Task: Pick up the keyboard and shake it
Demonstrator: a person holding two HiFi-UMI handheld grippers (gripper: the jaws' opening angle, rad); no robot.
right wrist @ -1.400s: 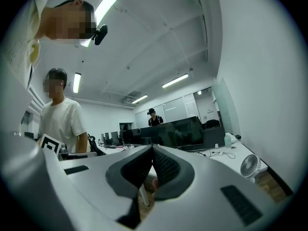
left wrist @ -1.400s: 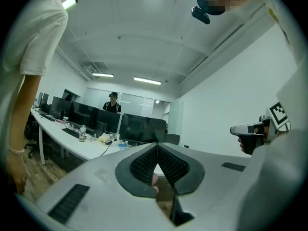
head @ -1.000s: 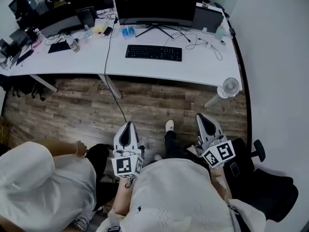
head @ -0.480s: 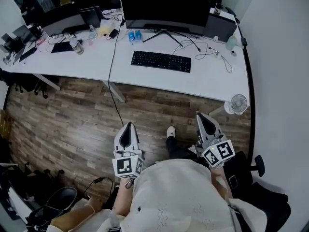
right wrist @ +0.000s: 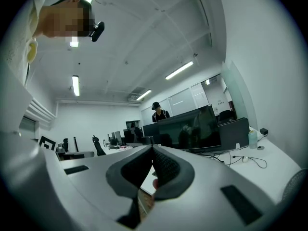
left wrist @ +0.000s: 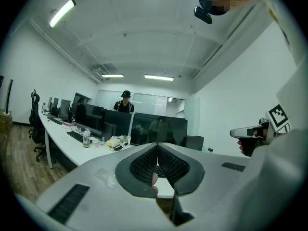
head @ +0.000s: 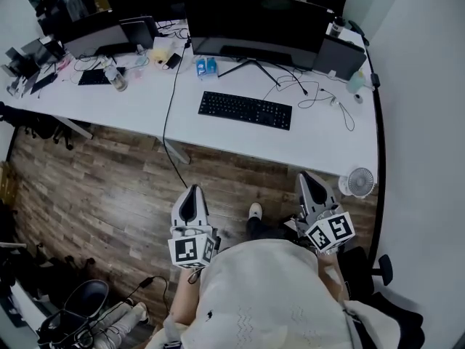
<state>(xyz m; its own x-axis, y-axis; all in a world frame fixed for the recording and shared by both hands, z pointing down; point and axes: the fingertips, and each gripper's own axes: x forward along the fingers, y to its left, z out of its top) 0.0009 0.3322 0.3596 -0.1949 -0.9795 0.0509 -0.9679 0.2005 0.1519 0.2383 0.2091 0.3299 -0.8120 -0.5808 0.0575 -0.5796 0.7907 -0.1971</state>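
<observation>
My left claw (head: 190, 195) and right claw (head: 309, 181) are closed and empty. If I don't open them, they'll shove the far keyboard (head: 245, 110) into the loose cables (head: 314, 93).

The right tongs (right wrist: 153, 147) point level across an office, their dark ribbed jaws pressed together at the tips with nothing between them. Beyond them a wide dark monitor (right wrist: 192, 129) stands on a white surface (right wrist: 281, 166) that runs off to the right. On that surface, right of the monitor, are a smaller dark screen (right wrist: 234, 134), a pale bottle (right wrist: 252, 139) and loose cables (right wrist: 245, 160). A person (right wrist: 158, 111) in a dark cap stands behind the monitor. Far left, the left tongs (right wrist: 89, 153) reach in level, and an office chair (right wrist: 98, 146) stands beyond them. Strip lights (right wrist: 179, 70) run along the white ceiling.
</observation>
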